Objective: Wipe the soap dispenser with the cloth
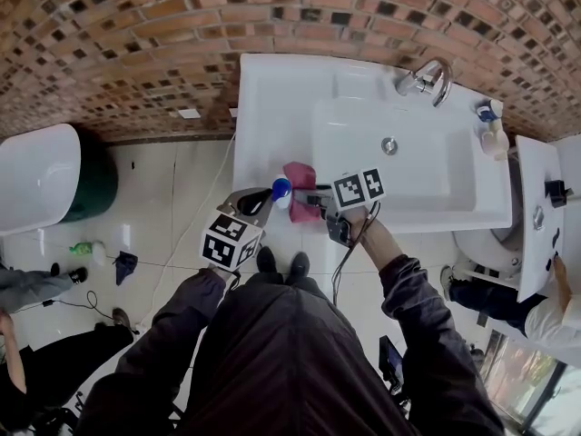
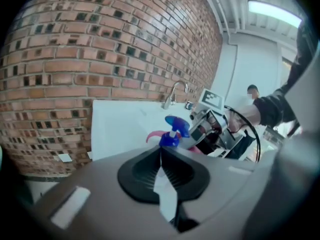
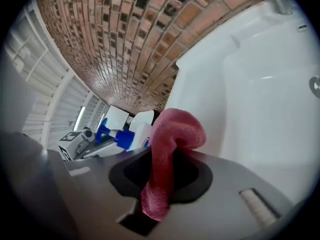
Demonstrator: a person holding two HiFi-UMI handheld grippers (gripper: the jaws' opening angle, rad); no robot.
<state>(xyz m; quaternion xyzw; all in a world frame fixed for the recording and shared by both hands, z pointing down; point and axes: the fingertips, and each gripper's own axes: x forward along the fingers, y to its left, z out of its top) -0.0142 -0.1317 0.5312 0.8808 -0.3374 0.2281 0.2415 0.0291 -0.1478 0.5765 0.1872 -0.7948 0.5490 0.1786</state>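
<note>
**Dispenser and cloth both held over the desk's front edge**

In the head view, lower centre, the left gripper (image 1: 263, 198) has its fingers together on the soap dispenser (image 1: 280, 189). Only the blue pump top shows there; the body is hidden behind the gripper. The left gripper view gives little more: a thin white sliver pinched between the dark fingers (image 2: 142, 171), with the blue pump rising above them.

Just right of the dispenser hangs the red cloth (image 1: 300, 178), over the front edge of the white desk (image 1: 272, 89). The right gripper (image 1: 313, 198) has its fingers clamped on the cloth. In the right gripper view the cloth folds over at its top, and its lower end drops into the dark gap between the fingers. That fold overlaps the white bottle in the picture, so I cannot tell whether cloth and dispenser touch.

Further right, the basin is sunk into the desk and the faucet (image 1: 427, 78) stands at its back edge. Small bottles (image 1: 491, 127) at the desk's right end are too small to identify. A person at the lower right frame edge is cut off.
</note>
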